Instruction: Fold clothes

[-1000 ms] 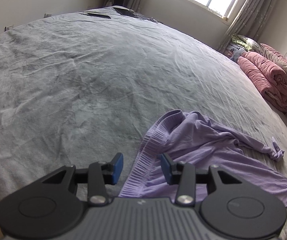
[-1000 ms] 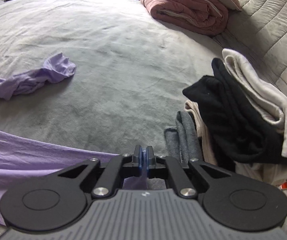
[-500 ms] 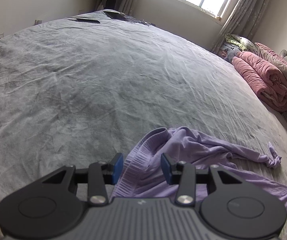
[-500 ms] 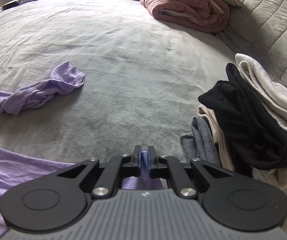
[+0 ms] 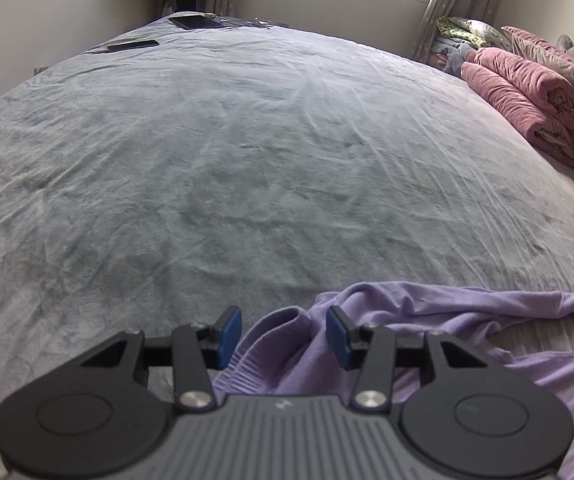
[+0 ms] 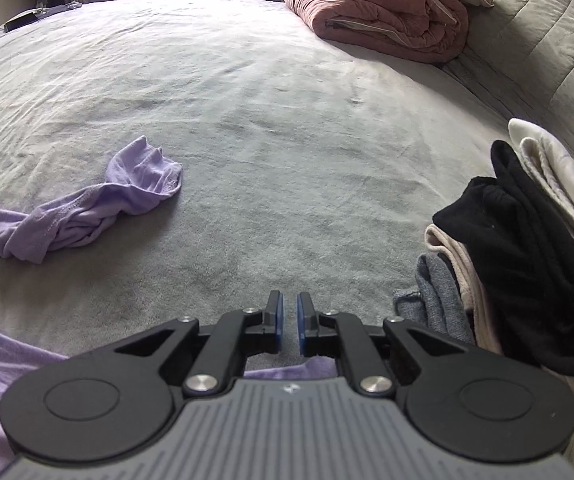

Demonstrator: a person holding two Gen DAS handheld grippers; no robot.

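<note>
Grey bedspread point(image 5: 247, 168) fills both views, wrinkled. Folded pink quilt point(image 5: 535, 96) sits at the far right edge of the bed in the left view; it sits top centre-right in the right view, against a quilted grey headboard point(image 6: 547, 48).

Stack of clothes point(image 6: 527, 248) on the right of the right view: black piece on top, cream, beige and grey ones around and under it.

Lavender garment point(image 5: 427, 320) lies crumpled on the bedspread, spread low in both views. Its ribbed hem bunches up right at the left gripper point(image 5: 284, 338): a fold of fabric sits between the blue pads, no pad pressing on it. Left jaws are opening. One twisted sleeve point(image 6: 87, 212) trails out across the bed, well apart from the right gripper point(image 6: 289, 326).

Right gripper: narrow gap between the pads, jaws parted, nothing in the gap. Garment edge shows just beneath and behind the fingers.

Flat dark devices point(image 5: 195, 22) lie at the far end of the bed.
</note>
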